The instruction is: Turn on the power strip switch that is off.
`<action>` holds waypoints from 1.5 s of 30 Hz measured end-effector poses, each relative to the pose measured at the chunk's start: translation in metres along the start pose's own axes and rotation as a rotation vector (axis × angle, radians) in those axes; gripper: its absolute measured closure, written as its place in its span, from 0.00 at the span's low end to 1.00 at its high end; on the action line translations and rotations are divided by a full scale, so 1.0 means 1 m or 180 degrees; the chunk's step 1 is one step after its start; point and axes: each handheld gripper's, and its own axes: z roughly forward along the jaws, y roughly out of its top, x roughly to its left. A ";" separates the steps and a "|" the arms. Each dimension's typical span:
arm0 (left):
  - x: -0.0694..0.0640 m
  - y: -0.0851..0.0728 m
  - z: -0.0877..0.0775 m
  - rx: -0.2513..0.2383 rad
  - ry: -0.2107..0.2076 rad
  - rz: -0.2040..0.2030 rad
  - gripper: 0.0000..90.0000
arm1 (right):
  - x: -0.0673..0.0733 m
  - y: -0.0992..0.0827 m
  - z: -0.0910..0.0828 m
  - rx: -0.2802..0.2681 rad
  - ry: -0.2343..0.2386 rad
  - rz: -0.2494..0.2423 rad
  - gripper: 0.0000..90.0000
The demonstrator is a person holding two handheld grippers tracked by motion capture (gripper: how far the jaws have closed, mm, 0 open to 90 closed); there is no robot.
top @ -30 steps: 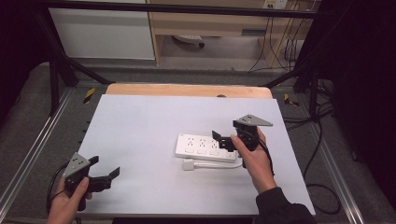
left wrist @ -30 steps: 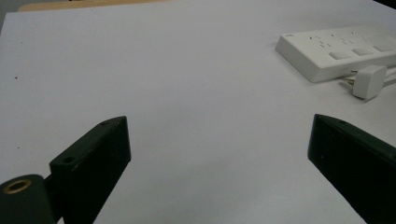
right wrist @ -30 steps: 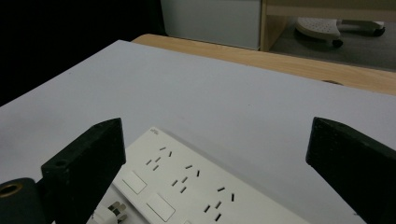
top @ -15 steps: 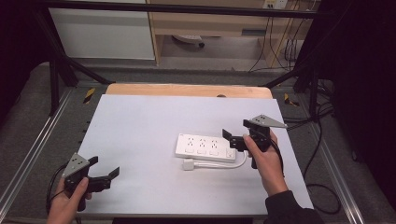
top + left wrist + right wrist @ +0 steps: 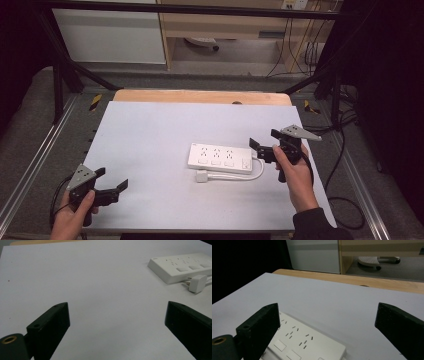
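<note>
Grey tabletop, power strip lying mid-table with its plug loose in front. Right gripper, jaws wide and empty, has backed off to the strip's right end. Left gripper waits spread at the near corner. Next, probably, grabbing that plug.

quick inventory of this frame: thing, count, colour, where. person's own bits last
power strip: 1, white, flat on the sheet right of centre
plug: 1, white, on its cable just in front of the strip, not plugged in
sheet: 1, pale grey, covering the table
table edge: 1, light wood, showing at the far side
left hand-held gripper: 1, black, near left corner, jaws apart, nothing held
right hand-held gripper: 1, black, at the strip's right end, jaws apart, nothing held
</note>
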 end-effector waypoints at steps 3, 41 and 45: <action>0.000 0.000 0.000 0.0006 -0.0001 -0.0004 0.07 | -0.003 0.000 -0.003 -0.0014 -0.0014 0.0013 0.07; 0.000 -0.001 0.002 0.0046 -0.0004 -0.0016 0.07 | -0.061 -0.086 -0.041 -0.0002 -0.0310 0.0613 0.08; 0.000 -0.001 0.002 0.0048 -0.0013 -0.0011 0.07 | -0.061 -0.095 -0.040 0.0073 -0.0314 0.0567 0.08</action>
